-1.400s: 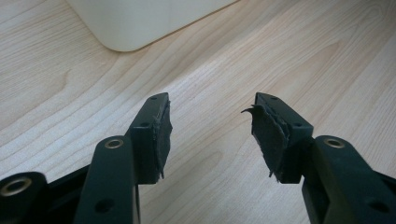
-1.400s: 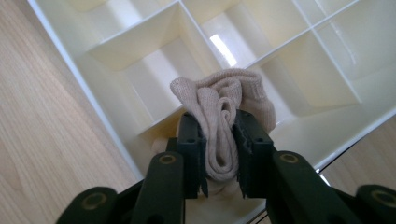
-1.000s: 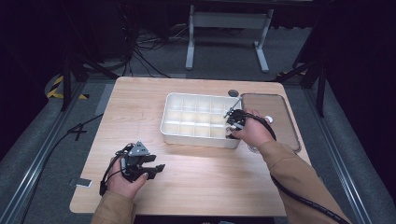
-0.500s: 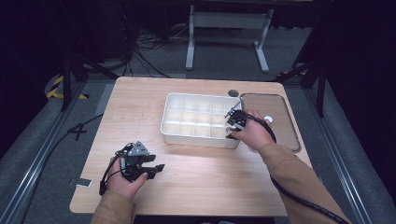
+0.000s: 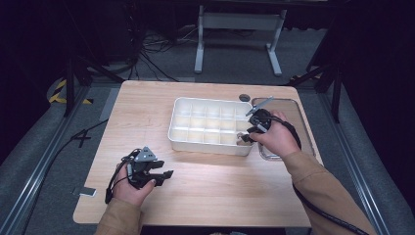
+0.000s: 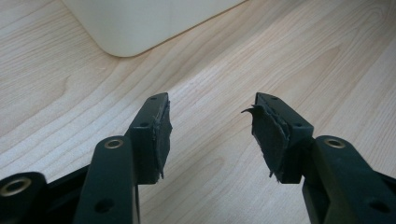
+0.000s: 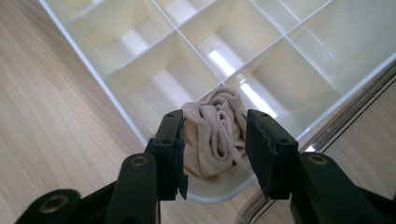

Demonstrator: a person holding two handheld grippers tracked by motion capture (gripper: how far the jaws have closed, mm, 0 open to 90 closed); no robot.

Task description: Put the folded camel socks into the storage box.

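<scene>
Right gripper (image 7: 212,140): its jaws have just been opening and are now standing about half apart on either side of the rolled beige stocking (image 7: 215,135), apparently no longer pressing it, likely to leave it behind.
Stocking: sitting in the near right corner compartment of the white divided tray (image 5: 182,137), seemingly one bundle per cell.
Tray: lying at the far middle of the counter (image 5: 147,107), its other compartments looking empty.
Clear lid (image 5: 298,105): lying flat just right of the tray, keeping the compartments reachable.
Left gripper (image 6: 210,126): jaws are gaping wide with nothing between them, idling over the near left counter, well apart from the tray.
</scene>
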